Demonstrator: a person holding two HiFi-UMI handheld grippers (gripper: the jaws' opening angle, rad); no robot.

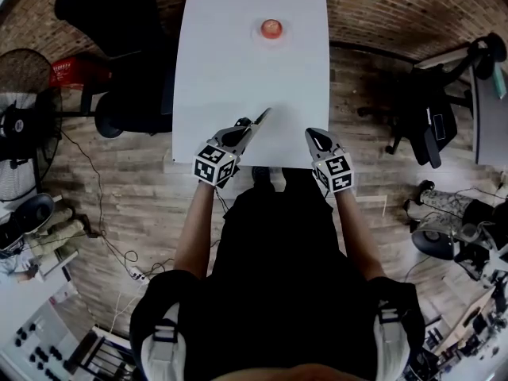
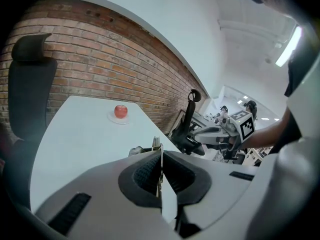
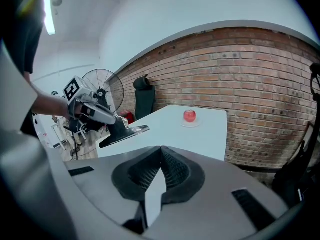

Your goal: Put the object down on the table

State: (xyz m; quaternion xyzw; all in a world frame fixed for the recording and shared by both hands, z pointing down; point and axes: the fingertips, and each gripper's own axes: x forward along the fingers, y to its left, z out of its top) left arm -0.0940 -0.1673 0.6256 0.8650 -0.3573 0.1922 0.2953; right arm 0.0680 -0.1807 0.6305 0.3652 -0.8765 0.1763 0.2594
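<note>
Left claw [image 1: 248, 125]: I pinch a thin metal utensil [image 1: 262, 117], held above the table's [image 1: 230, 70] near edge.
Right claw [image 1: 313, 136]: my jaws are pressed together, empty.
Apple [image 1: 271, 28]: at the far end.

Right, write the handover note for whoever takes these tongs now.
Left tongs: shut on a thin metal blade, held over the near edge of the white table, not yet set down.
Right tongs: shut, empty, beside the left pair at the same edge.
Far end of the table: an apple on a small plate.
Done: the blade is at the table.
Left to do: lower it onto bare tabletop, open the left tongs, pull back.
</note>
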